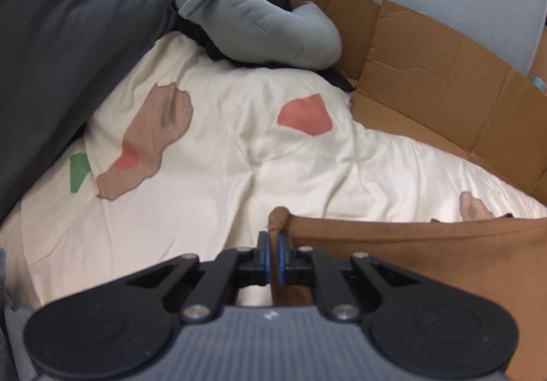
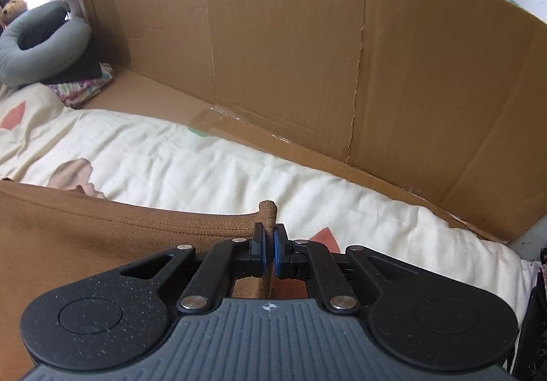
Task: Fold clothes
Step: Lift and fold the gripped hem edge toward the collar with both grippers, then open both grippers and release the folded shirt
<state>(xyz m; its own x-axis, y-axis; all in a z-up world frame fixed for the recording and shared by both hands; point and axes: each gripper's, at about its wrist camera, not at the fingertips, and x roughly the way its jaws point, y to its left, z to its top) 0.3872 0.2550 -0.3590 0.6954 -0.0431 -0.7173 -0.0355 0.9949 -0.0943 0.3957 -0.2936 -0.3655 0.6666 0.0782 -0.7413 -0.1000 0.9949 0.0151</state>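
Left gripper (image 1: 272,237) pinched tight on one corner of brown garment (image 1: 427,261), right gripper (image 2: 269,235) on other corner; fingers almost closed. Garment stretched between them, over cream bedsheet (image 1: 205,210), near cardboard wall (image 2: 290,56).

A bed (image 1: 212,210) under a cream cover with red, tan and green patches. On it: a brown garment (image 1: 427,264) near, a grey pillow (image 1: 246,12) far left, cardboard (image 2: 307,56) along the far side.

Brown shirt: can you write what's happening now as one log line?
left tool: shut on brown shirt corner | right tool: shut on other corner | hem stretched between | over cream bedsheet
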